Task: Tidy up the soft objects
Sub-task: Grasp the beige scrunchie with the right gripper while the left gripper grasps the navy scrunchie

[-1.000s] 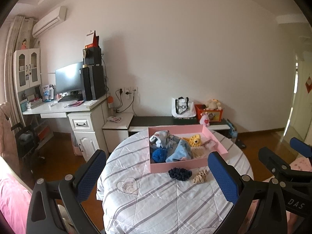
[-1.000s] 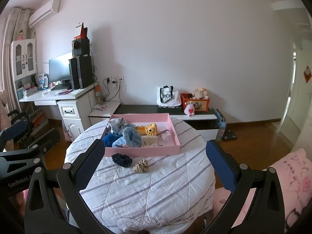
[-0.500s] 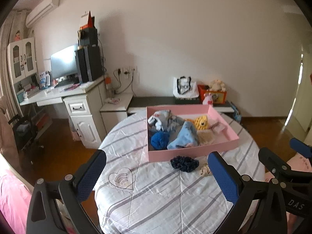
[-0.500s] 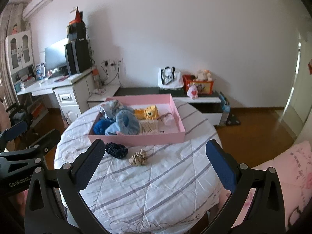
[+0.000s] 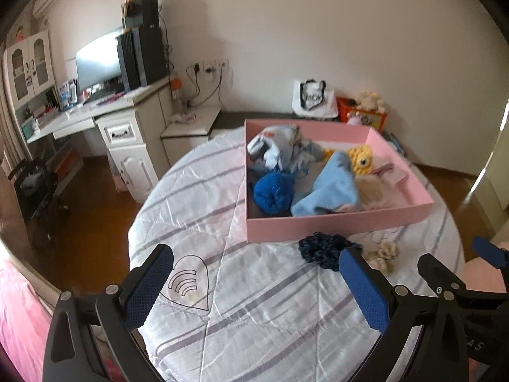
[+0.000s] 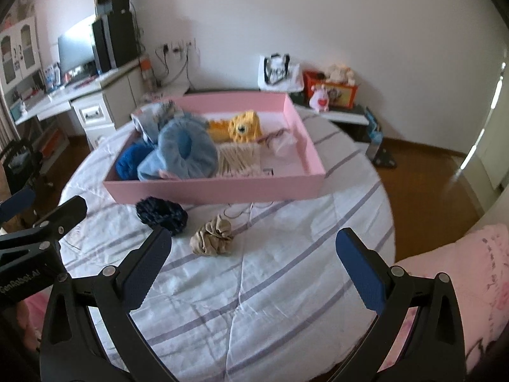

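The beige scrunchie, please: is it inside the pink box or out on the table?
Out. The beige scrunchie lies on the striped tablecloth in front of the pink box, beside the dark blue scrunchie.

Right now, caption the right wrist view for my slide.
Open right gripper above beige scrunchie beside pink box.

You are looking at a pink box [image 6: 219, 187] on a white cloth [image 6: 270, 286] crossed by grey-lilac stripes. Near it are lying a navy scrunchie [image 6: 161, 214] and a beige one [image 6: 212, 236]. Inside are showing a pale blue plush [image 6: 183, 152], a yellow toy [image 6: 245, 126] and royal blue yarn [image 5: 273, 191] (blue pads [image 6: 359, 273] are tipping your black fingers).
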Available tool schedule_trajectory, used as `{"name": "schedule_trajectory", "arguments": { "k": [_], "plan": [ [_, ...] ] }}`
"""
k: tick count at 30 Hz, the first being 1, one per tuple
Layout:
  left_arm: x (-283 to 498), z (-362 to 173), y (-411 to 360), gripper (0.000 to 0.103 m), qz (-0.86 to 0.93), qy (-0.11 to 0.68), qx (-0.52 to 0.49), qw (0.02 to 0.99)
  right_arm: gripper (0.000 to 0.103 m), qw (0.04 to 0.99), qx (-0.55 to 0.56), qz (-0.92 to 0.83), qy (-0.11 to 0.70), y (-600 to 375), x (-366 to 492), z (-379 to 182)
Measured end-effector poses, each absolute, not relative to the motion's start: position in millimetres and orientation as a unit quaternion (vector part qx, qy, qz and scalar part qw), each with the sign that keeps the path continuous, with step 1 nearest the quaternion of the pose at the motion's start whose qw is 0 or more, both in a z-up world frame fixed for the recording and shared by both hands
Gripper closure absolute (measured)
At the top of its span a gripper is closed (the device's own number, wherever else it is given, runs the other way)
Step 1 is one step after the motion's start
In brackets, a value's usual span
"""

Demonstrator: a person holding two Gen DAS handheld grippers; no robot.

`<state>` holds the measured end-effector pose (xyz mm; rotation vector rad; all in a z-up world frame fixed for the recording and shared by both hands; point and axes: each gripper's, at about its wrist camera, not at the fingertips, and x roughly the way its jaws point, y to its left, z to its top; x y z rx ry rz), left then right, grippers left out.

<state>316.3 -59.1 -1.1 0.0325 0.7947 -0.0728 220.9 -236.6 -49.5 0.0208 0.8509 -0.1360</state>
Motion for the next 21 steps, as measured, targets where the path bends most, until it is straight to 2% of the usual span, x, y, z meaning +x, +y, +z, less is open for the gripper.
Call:
{"name": "schedule_trajectory", "arguments": {
  "k": [11, 13, 15, 17, 19, 20, 21],
  "plan": [
    [359, -47, -50, 0.0, -0.032, 0.431, 0.014, 0.901, 0.0, 0.875, 0.02, -0.057, 0.48, -234, 262, -103],
    [364, -53, -49, 0.0, -0.032, 0.438, 0.013, 0.898, 0.004, 0.873, 0.022, -0.049, 0.485, -232, 267, -108],
    [368, -58, -49, 0.0, -0.032, 0.441, 0.013, 0.897, 0.015, 0.872, 0.025, -0.042, 0.488, -232, 272, -112],
    [371, -60, -48, 0.0, -0.033, 0.443, 0.011, 0.896, 0.032, 0.867, 0.029, -0.032, 0.496, -232, 275, -117],
    [372, -61, -49, 0.0, -0.037, 0.441, 0.008, 0.897, 0.039, 0.867, 0.032, -0.031, 0.497, -233, 276, -120],
    [372, -61, -50, 0.0, -0.04, 0.44, 0.007, 0.897, 0.049, 0.869, 0.032, -0.032, 0.493, -235, 275, -119],
    [372, -61, -51, 0.0, -0.043, 0.439, 0.006, 0.897, 0.064, 0.87, 0.034, -0.031, 0.49, -237, 274, -118]
  ]
}}
